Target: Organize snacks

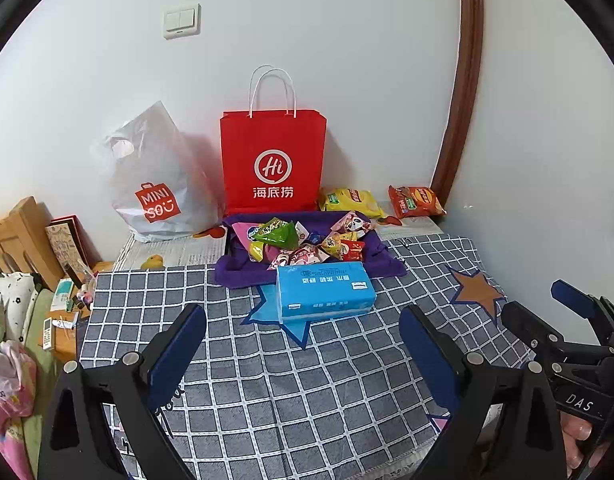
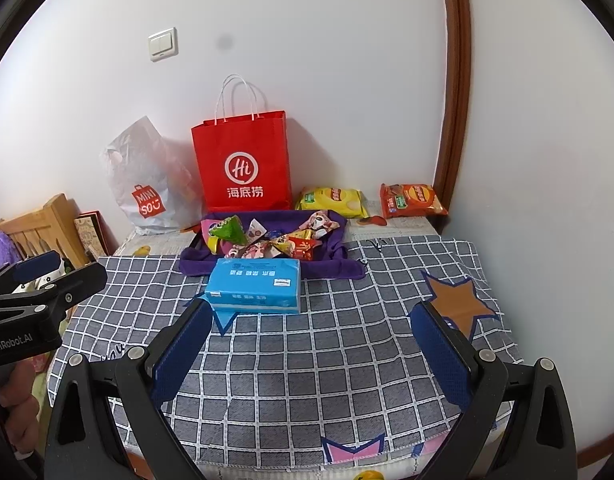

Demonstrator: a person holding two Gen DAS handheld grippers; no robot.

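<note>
left wrist view: we hold the left gripper [image 1: 303, 344] spread wide and empty over the checked cloth [image 1: 267, 380]. our right gripper [image 2: 311, 344] gapes empty too; the snack pile [image 1: 307, 240] lies on the purple tray [image 1: 235, 272] at twelve o'clock, behind the blue tissue pack [image 1: 325, 292].

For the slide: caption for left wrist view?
Open left gripper faces blue tissue pack and purple snack tray.

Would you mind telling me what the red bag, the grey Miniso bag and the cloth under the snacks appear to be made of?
The red bag looks like matte paper: it stands stiff with crisp creases and twisted white cord handles. The grey Miniso bag seems to be thin, glossy, semi-translucent plastic film, crumpled and slumped. The purple cloth under the snacks looks like soft matte fabric with limp folded edges; the fibre cannot be told.
</note>
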